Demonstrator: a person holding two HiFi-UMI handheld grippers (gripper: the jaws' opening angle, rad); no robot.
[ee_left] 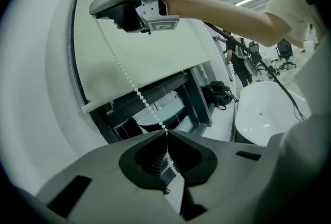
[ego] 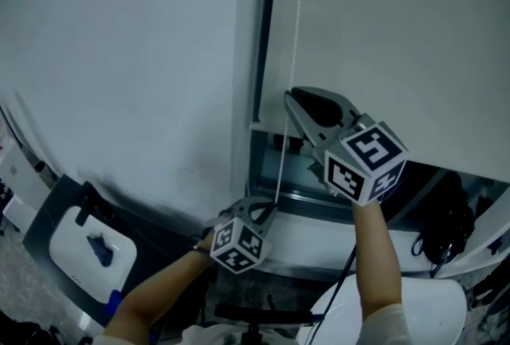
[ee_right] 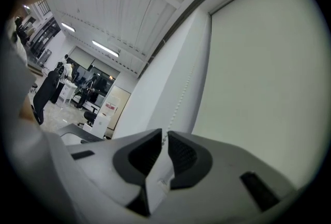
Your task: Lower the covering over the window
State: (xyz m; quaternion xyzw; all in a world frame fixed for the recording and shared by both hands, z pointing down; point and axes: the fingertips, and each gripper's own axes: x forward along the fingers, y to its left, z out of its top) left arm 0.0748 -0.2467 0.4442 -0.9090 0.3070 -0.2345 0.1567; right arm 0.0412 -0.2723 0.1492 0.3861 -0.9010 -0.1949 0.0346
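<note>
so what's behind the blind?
Only a strip shows below the blind's bottom edge: the dark window frame. Everything higher up is covered by the fabric, so it cannot be seen.

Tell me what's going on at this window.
A person is working a roller blind with two hand-held grippers on its bead chain. The left gripper, lower down, is shut on the chain. The right gripper is higher up the same chain, its jaws nearly together around it with a thin gap; whether they pinch it is unclear. The blind covers most of the window, leaving a dark strip at the bottom uncovered.
</note>
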